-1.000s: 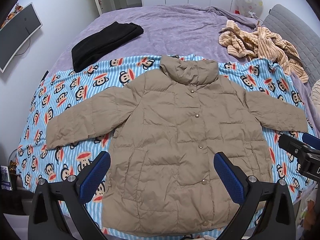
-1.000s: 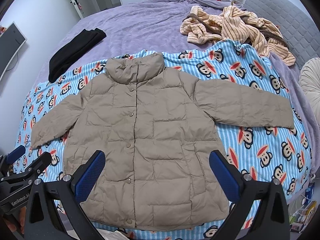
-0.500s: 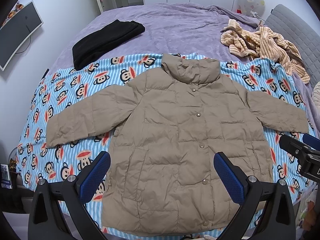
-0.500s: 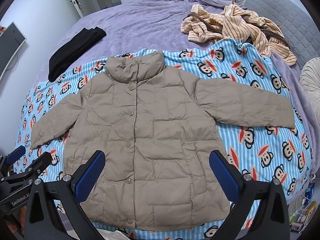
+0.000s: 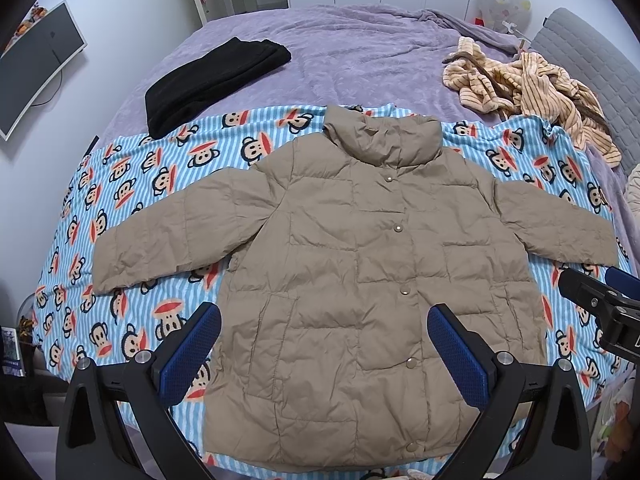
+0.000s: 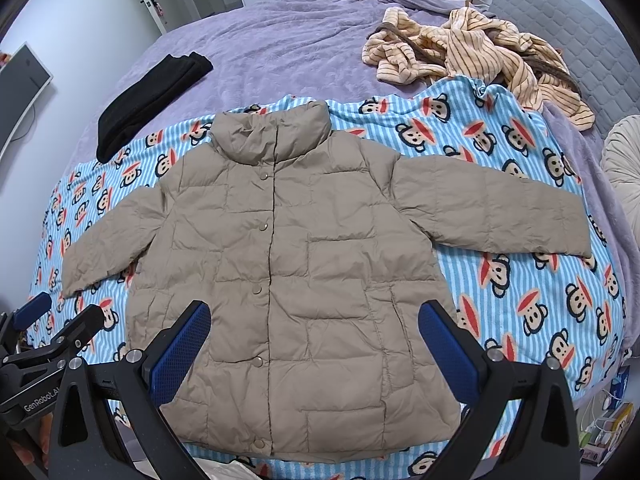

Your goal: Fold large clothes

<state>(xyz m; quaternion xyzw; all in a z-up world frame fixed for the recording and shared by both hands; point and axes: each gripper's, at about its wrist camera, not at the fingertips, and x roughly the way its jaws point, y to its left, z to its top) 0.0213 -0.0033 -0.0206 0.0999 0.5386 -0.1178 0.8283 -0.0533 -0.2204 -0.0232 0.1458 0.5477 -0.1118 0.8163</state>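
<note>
A tan jacket (image 5: 360, 272) lies flat, front up, sleeves spread, at frame center on a monkey-print blanket (image 5: 132, 200). The left gripper (image 5: 323, 340) and right gripper (image 6: 314, 338) hover at the lower frame, both released, grasping nothing.

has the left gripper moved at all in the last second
Yes, slightly. In the left wrist view the black folded garment and tan puffer jacket slid a little rightward and up, so the left gripper drifted slightly left and down.
</note>
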